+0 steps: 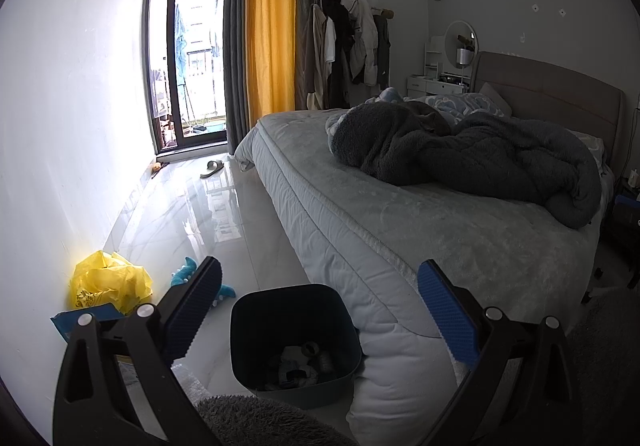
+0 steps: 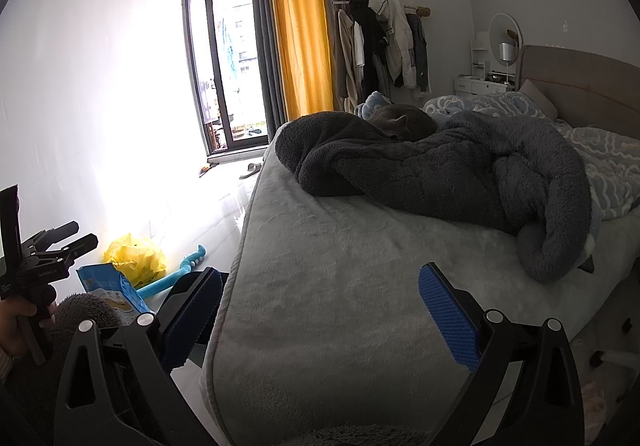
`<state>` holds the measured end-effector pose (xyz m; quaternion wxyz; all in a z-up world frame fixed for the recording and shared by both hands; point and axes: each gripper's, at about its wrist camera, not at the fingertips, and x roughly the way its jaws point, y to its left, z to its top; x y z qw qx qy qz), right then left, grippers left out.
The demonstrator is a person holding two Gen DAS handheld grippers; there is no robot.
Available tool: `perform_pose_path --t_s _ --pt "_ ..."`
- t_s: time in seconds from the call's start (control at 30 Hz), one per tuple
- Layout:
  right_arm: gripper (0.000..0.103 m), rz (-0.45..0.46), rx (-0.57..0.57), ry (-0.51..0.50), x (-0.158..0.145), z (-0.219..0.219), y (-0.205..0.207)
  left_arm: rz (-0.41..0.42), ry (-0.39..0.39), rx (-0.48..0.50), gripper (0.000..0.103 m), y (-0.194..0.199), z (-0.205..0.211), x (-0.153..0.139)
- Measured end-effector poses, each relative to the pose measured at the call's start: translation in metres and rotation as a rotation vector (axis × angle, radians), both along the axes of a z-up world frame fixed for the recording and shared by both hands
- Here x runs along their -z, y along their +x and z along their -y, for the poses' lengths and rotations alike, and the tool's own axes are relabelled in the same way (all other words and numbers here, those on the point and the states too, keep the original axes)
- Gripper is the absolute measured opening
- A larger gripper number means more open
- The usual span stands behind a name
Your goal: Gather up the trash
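A: Entry, bedroom. The left hand-held gripper (image 1: 320,310) stood wide open and empty, the blue pads far apart. The dark bin (image 1: 296,338) sat on the floor directly below and between its jaws, tight against the corner of the bed (image 1: 400,230). Some scraps already lay in its bottom (too dark to identify).

B: And the trash to be collected?

A: It lay forward and to the left of that gripper, against the white wall (image 1: 72,125): a crumpled yellow plastic bag (image 1: 110,282), and just in front of it a flat blue packet (image 2: 114,292), its long axis running roughly from the wall toward the bin. A teal plush toy (image 1: 202,282) lay beside them (probably not trash).

B: Which hand was nearer?

A: The left, by judgement. The right hand-held gripper (image 2: 320,318) hung over the bed's edge, also fully open with nothing in it, and the mattress stood between it and the pile. The person's left hand (image 2: 18,322) showed at the edge of the right wrist view, holding the other tool's grip.

B: Surface?

A: Glossy pale floor tile (image 1: 192,213), strongly backlit from the balcony door (image 1: 188,57). A rumpled dark blanket (image 1: 472,161) covered the bed (a grey cat (image 2: 404,123) appeared to be curled on it). The film bag would likely crush on grasp; the flat packet might slide on the tile.
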<state>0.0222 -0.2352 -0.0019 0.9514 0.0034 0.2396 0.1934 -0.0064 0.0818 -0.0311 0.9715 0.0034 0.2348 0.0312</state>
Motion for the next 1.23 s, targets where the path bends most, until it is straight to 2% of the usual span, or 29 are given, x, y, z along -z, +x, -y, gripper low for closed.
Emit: perform_pose_path --t_s 1.23 --pt "0.1 0.0 -0.002 -0.004 0.0019 0.0003 -0.0006 -0.008 -0.003 -0.004 0.1 0.0006 0.0012 0.0007"
